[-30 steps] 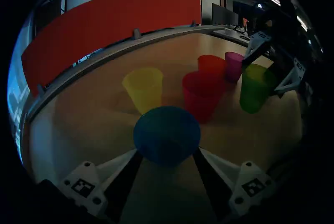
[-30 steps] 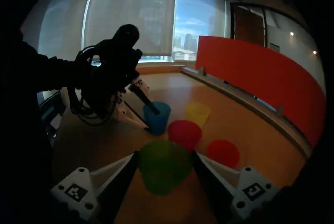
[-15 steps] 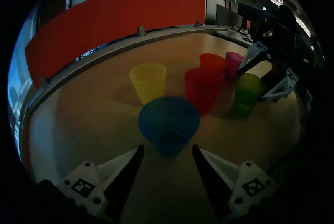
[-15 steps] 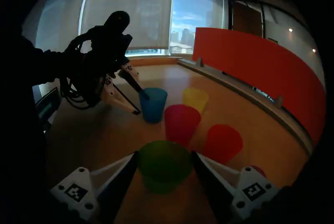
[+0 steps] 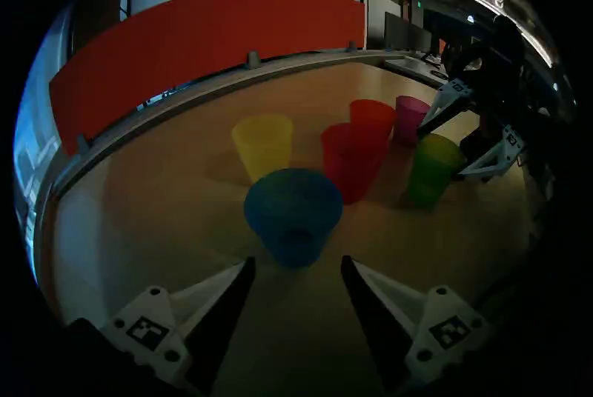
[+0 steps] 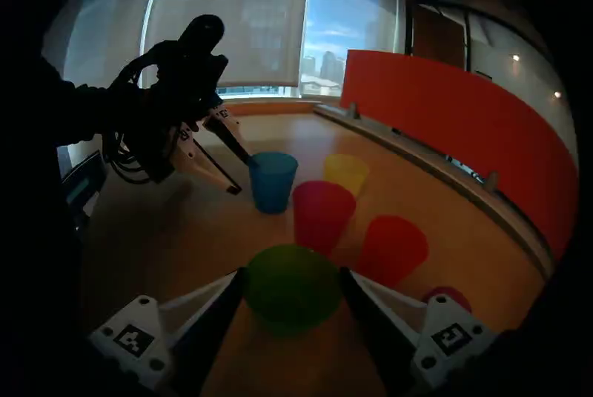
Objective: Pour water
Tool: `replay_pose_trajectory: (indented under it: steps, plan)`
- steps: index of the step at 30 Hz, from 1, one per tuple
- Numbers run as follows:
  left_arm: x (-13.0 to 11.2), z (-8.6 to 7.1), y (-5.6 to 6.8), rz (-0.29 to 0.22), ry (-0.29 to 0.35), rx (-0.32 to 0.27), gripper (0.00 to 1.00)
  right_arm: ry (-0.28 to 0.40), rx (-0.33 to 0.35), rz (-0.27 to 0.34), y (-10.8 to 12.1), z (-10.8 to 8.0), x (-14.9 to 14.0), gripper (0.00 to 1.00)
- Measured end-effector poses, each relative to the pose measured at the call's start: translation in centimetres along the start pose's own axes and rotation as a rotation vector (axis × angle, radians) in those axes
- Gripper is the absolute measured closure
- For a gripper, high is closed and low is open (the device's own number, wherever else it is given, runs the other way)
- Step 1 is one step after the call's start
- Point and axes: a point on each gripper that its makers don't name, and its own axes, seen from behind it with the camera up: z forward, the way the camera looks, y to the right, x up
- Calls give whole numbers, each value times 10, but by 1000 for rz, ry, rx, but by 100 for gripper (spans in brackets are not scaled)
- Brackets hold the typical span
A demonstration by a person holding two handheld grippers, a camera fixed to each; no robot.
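A wooden tabletop [image 5: 148, 197] stretched toward a red wall [image 5: 207, 34]. Left gripper view: the left gripper [image 5: 296, 262] gaped empty, with the blue cup [image 5: 293, 208] standing just beyond its tips. Right gripper view: the right gripper [image 6: 291, 275] pinched the green cup [image 6: 293, 301] from both sides.

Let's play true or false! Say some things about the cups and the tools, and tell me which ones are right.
1. The left tool grips the blue cup. False: the tool is open, and the cup stands on the table just ahead of its fingers.
2. The green cup is between the right tool's fingers. True.
3. The yellow cup lies on its side. False: it stands upright.
4. The blue cup and the yellow cup stand apart, not stacked. True.
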Motion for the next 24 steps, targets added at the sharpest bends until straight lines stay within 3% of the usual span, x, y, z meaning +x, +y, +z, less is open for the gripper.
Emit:
replay_pose_trajectory:
  steps: [14,24]
  plan:
    - [-2,-8,-3,-12,8,20,14,19,-11,20,-1,-5,6,0]
    - [-1,-20,-6,-23,31,43,15,74,-31,42,2,-17,25,0]
